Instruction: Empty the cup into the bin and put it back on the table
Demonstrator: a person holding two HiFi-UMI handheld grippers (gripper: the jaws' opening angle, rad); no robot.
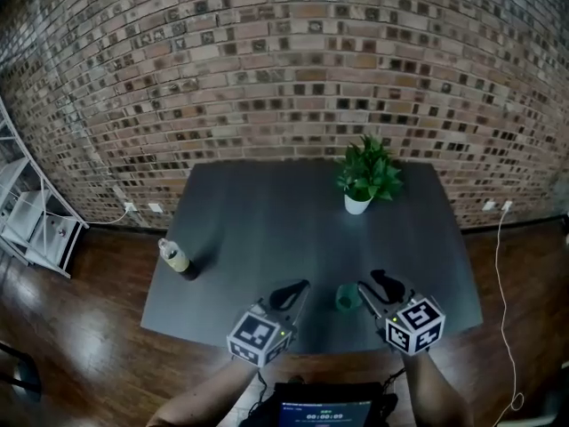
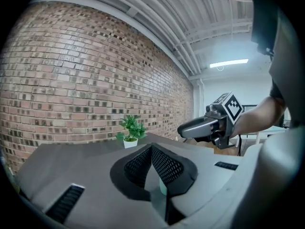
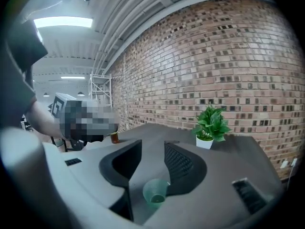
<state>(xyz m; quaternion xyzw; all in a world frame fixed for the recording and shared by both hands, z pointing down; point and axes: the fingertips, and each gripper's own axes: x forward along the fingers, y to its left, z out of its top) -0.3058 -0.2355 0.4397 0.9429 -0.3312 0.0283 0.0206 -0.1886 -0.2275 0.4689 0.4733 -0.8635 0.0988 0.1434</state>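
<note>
A small green cup (image 1: 347, 298) stands upright on the dark grey table (image 1: 267, 221) near its front edge. My right gripper (image 1: 373, 285) sits just right of it and a little above. In the right gripper view the cup (image 3: 156, 193) shows from above in the gap low between the jaws, and the right gripper (image 3: 153, 144) is open with neither pad pressing on it. My left gripper (image 1: 293, 290) is left of the cup, its fingertips closed together and empty. The left gripper view shows the cup (image 2: 163, 187) low behind its own jaws and the right gripper (image 2: 183, 130) higher up. No bin is in view.
A potted plant (image 1: 367, 178) stands at the table's back right. A bottle (image 1: 176, 258) stands at the left edge. A white shelf (image 1: 27, 212) is by the brick wall at far left. A white cable (image 1: 502, 265) trails over the wooden floor on the right.
</note>
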